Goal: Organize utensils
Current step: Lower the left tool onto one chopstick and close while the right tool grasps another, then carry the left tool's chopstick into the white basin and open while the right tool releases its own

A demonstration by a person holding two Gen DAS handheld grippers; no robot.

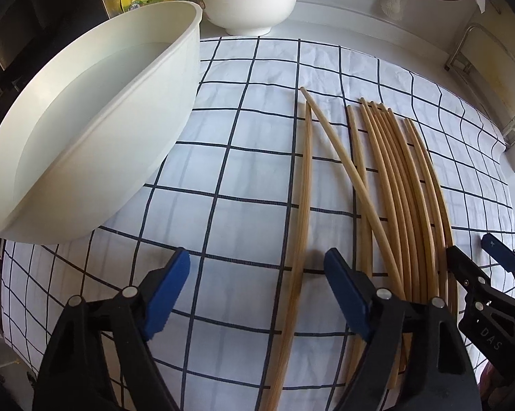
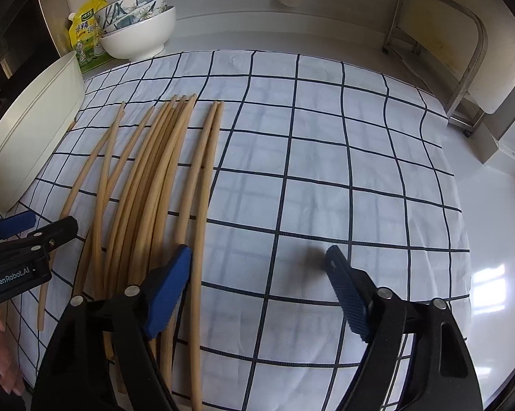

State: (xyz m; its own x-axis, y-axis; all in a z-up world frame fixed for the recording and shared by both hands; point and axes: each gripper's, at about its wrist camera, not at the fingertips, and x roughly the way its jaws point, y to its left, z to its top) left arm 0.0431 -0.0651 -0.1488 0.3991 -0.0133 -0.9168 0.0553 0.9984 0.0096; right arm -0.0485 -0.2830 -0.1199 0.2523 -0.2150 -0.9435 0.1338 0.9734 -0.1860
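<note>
chopsticks (image 1: 387, 185) fanned on the checked cloth (image 2: 325, 178)
both my grippers, left gripper (image 1: 257, 267) and right gripper (image 2: 259, 263), hover fingers apart, ready to square the strays.

a row of long bamboo chopsticks (image 1: 399, 185) lies on the checked white cloth (image 1: 243, 157), one stick (image 1: 351, 179) crossing the others aslant. left of them on the cloth sits the wide cream plastic basin (image 1: 96, 130). behind the cloth stands a stack of ceramic bowls (image 2: 137, 30), with a yellow seasoning pouch (image 2: 86, 32) to its left.
</note>
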